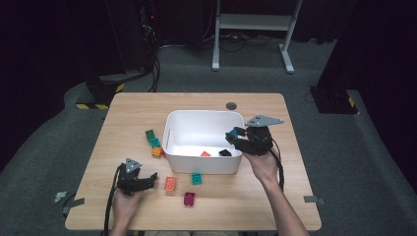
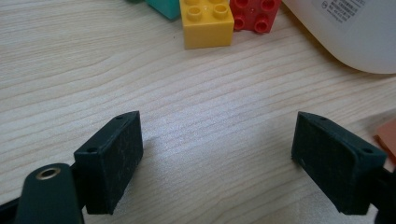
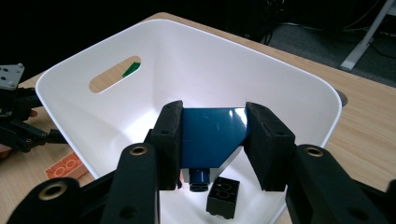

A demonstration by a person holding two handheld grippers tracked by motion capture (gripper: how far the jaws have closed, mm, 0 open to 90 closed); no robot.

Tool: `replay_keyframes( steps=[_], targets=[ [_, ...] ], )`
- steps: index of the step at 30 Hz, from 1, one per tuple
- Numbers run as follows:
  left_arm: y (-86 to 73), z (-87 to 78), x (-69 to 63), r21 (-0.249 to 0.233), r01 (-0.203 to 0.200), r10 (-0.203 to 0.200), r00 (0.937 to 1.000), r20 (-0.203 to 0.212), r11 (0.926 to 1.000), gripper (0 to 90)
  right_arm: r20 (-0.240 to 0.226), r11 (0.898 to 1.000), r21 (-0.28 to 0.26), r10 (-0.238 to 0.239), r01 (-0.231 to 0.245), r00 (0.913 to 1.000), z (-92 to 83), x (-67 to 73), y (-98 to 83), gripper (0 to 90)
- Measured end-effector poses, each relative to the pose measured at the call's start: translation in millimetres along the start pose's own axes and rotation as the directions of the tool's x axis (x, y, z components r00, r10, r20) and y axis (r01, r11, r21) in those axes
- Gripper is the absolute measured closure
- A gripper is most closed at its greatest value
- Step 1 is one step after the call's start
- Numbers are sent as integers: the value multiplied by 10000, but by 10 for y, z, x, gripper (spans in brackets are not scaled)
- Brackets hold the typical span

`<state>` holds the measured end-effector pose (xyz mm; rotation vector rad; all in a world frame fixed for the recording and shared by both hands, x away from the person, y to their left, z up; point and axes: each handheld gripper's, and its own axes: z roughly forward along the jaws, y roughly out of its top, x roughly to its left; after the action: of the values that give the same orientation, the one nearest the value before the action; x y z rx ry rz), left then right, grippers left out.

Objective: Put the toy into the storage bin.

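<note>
The right gripper (image 3: pixel 212 140) clamps a dark blue brick (image 3: pixel 212 135) by its side faces and holds it above the white bin (image 1: pixel 169 132), over a black brick (image 3: pixel 223 196) inside, placed for a drop. The left gripper (image 2: pixel 217 161) rests open and empty on the counter (image 2: pixel 93 70), facing the yellow brick (image 2: pixel 207 23) and red brick (image 2: pixel 254 14), likely the next pick.

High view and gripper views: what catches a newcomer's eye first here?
The white bin at the table's middle, with the right gripper over it clamping a dark blue brick. A black brick lies inside. The left gripper rests open on the wood near a yellow brick.
</note>
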<state>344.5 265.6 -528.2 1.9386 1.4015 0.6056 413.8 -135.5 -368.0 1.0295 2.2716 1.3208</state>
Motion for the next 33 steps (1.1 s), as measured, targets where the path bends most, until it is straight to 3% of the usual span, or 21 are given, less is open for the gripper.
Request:
replay_keyframes(
  steps=[13,19,33],
  targets=[
    [0,-1,0,8,-1,1,10000,-6,10000,166,74,9994,338,34,-37,10000,158,-37,-12,585],
    [0,0,0,-4,-2,2,10000,-1,10000,166,36,9996,258,98,-99,9999,183,-56,-29,451],
    [0,0,0,-4,0,0,10000,0,10000,166,198,9979,-628,169,-156,9997,-51,-59,-119,429]
  ],
)
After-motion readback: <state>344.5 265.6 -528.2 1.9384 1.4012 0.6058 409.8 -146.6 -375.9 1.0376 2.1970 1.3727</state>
